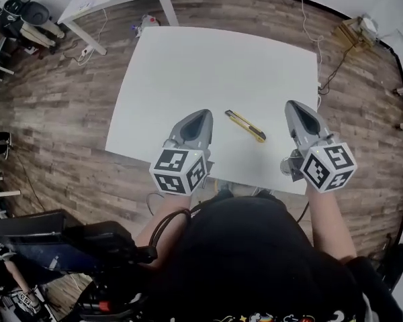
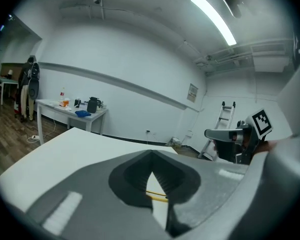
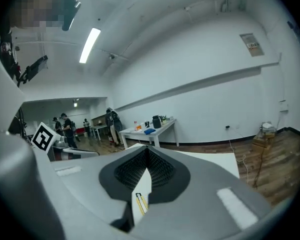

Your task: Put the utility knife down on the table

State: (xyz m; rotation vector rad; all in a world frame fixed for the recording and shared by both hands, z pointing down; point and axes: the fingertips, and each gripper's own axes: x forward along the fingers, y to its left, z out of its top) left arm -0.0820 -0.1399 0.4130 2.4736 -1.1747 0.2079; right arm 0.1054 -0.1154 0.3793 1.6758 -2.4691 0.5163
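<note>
A black fabric top (image 1: 255,260) with a small colourful print at six o'clock is worn, and a thin black cable loop (image 1: 162,225) is seen at its nine o'clock. The smooth grey left gripper (image 1: 203,115) and right gripper (image 1: 293,104) are each capped with a white cube (image 1: 179,171) printed with black square markers.

Place: open lab or workshop hall.
Above left claw (image 2: 151,160): long white tube lamp (image 2: 213,19), bare ceiling pipes (image 2: 250,50).
Beyond it: cluttered white worktable (image 2: 55,106), folding metal stepladder (image 2: 228,110).
Below: brown wood-plank floor (image 1: 60,113).
</note>
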